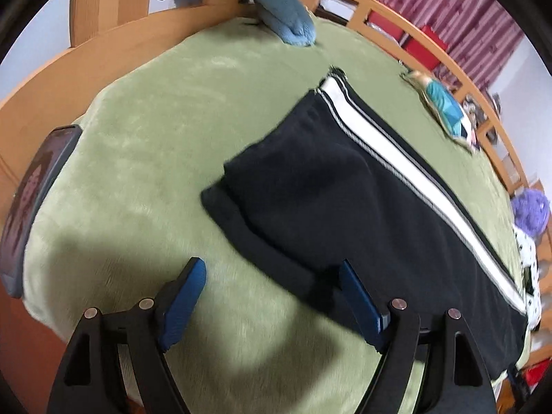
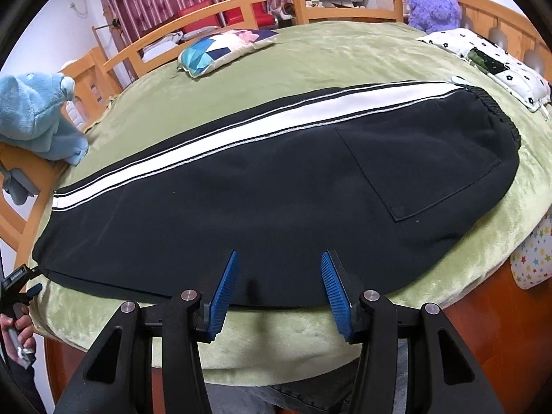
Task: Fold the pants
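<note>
Black pants (image 2: 262,186) with a white side stripe lie flat lengthwise on a green blanket (image 2: 327,58), legs stacked, waistband at the right and cuffs at the left. In the left wrist view the cuff end (image 1: 310,186) lies ahead. My left gripper (image 1: 272,276) is open and empty, its right finger (image 1: 358,296) over the near edge of the leg. My right gripper (image 2: 279,272) is open and empty above the pants' near edge, mid-length. The left gripper's handle and hand show at the far left of the right wrist view (image 2: 17,283).
A blue plush toy (image 2: 38,110) sits at the bed's left end. A colourful cushion (image 2: 220,48), a white patterned pillow (image 2: 483,58) and a purple plush (image 2: 433,7) lie along the far side. A wooden bed rail (image 2: 241,7) surrounds the bed. A dark phone (image 1: 38,189) lies at the left.
</note>
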Demonstrator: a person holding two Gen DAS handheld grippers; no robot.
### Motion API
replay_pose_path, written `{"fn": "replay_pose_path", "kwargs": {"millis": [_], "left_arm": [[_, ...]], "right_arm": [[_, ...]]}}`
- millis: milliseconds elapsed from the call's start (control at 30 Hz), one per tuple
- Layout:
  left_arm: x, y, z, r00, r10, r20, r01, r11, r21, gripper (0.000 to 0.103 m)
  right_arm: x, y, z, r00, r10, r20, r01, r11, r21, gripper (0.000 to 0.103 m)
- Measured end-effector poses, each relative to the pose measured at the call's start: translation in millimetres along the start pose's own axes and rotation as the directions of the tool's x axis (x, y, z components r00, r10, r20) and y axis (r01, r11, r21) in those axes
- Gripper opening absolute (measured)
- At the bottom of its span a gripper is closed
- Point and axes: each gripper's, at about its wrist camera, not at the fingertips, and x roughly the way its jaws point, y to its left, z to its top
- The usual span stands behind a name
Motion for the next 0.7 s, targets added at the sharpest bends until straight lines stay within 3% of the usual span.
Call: {"fn": "replay_pose_path", "kwargs": {"millis": [267, 333, 400, 467, 567, 667, 700], "left_arm": [[31, -7, 34, 1.0, 0.003, 0.006, -0.003, 0.996, -0.092, 0.074], [29, -12, 45, 1.0, 0.01, 0.008, -0.009, 0.994, -0.112, 0.025], [20, -26, 56, 0.999, -0.047, 0.015, 0.048, 0.996, -0.07, 0.015], [-2, -53, 62, 0.996, -0.04, 0.081, 0.038, 0.999, 0.026, 0.014], [-42, -116, 59, 0.982, -0.115, 0.152, 0.077, 0.969, 0.236, 0.014], [-71, -176, 42, 0.943, -0.317, 0.101, 0.26, 0.892, 0.37, 0.013], [-78, -203, 29, 0.925, -0.375, 0.066, 0.316, 0.852, 0.416, 0.013]], "right_arm": [[11, -9, 8, 0.999, -0.041, -0.025, 0.041, 0.999, 0.024, 0.05], [14, -9, 11, 0.999, -0.031, -0.027, 0.033, 0.998, 0.048, 0.05], [13, -8, 14, 1.0, -0.019, -0.013, 0.02, 0.998, 0.06, 0.05], [12, -6, 14, 1.0, -0.014, 0.002, 0.014, 0.998, 0.065, 0.05], [9, -3, 13, 1.0, 0.006, 0.02, -0.008, 0.998, 0.068, 0.05], [4, -2, 8, 0.999, 0.009, 0.038, -0.011, 0.998, 0.056, 0.05], [3, -3, 7, 0.999, 0.011, 0.038, -0.013, 0.998, 0.055, 0.05]]}}
